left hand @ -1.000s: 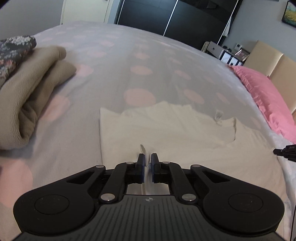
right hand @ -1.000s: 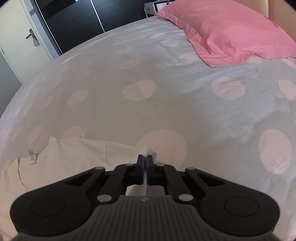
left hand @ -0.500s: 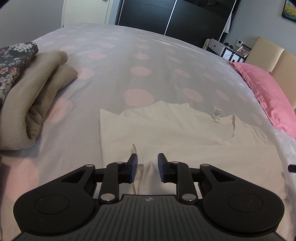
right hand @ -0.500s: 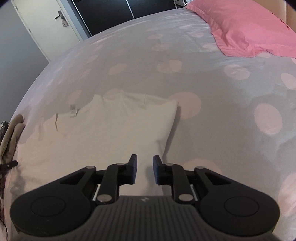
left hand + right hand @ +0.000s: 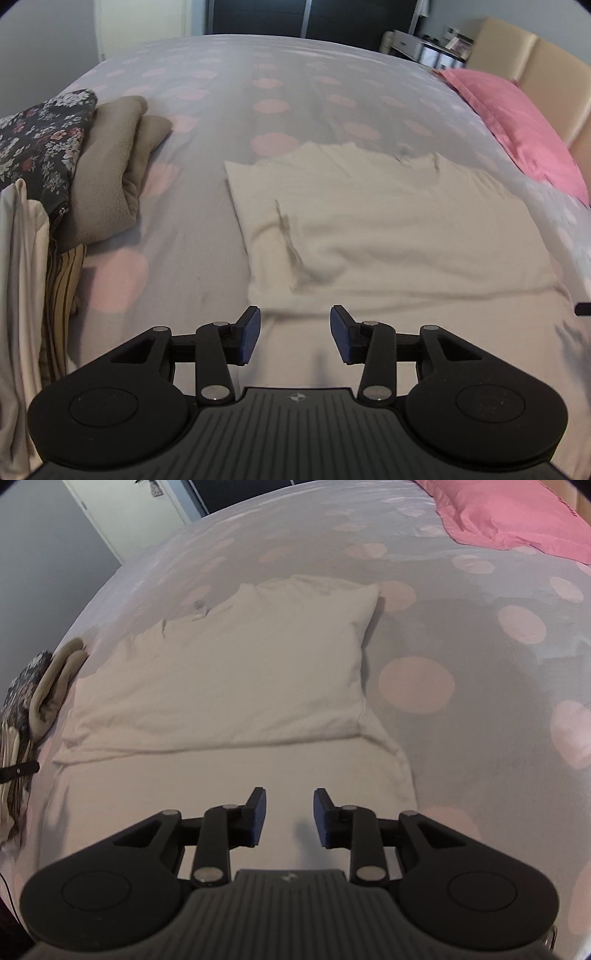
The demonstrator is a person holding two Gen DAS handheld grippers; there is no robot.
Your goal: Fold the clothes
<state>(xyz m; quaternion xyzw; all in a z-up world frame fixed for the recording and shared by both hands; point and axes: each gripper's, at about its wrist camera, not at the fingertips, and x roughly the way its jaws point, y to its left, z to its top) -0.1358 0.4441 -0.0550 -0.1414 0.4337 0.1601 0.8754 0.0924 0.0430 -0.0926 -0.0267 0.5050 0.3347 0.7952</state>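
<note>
Both grippers hang over the near part of one cream shirt (image 5: pixel 388 229), and nothing is between the fingers of either. The left gripper (image 5: pixel 294 338) has its jaws partly apart and opening, with only the flat lower layer of the shirt under them. The right gripper (image 5: pixel 289 818) is the same, a little narrower, also opening and empty. Just ahead of both pairs of fingers lies the folded edge of the upper layer, which runs from side to side across the views, so the long axis of the shirt lies across the fingers and not along them. Both hands seem about equally near to this edge; the next fold probably needs both. Farther left of the left fingers there is one pile of clothes (image 5: pixel 55 177) with about five pieces. Far to the right lies one pink pillow (image 5: pixel 517 125) on the dotted bed cover (image 5: pixel 288 74).
</note>
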